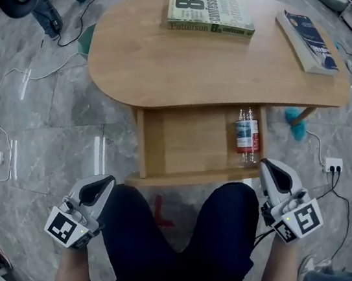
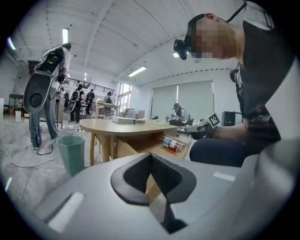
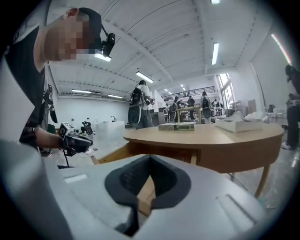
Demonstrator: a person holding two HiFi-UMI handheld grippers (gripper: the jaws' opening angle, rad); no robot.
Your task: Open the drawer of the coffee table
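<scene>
The wooden coffee table (image 1: 193, 67) stands ahead of me, and its drawer (image 1: 189, 138) is pulled out toward my knees. Along the drawer's right side lies a clear water bottle (image 1: 247, 135) with a red and blue label. My left gripper (image 1: 104, 183) hovers low at the left, short of the drawer's front corner, shut with nothing between its pads. By the drawer's right front corner my right gripper (image 1: 266, 164) is also shut and empty. In the left gripper view the jaws (image 2: 151, 157) meet, with the drawer (image 2: 136, 147) and the bottle (image 2: 173, 144) beyond. The right gripper (image 3: 150, 160) shows the same in its own view.
A green book (image 1: 211, 14) and a blue book (image 1: 309, 42) lie on the tabletop. My legs in dark trousers (image 1: 166, 246) sit right before the drawer. A teal bin (image 2: 71, 152) stands left of the table. Cables and a power strip (image 1: 332, 166) lie on the marble floor.
</scene>
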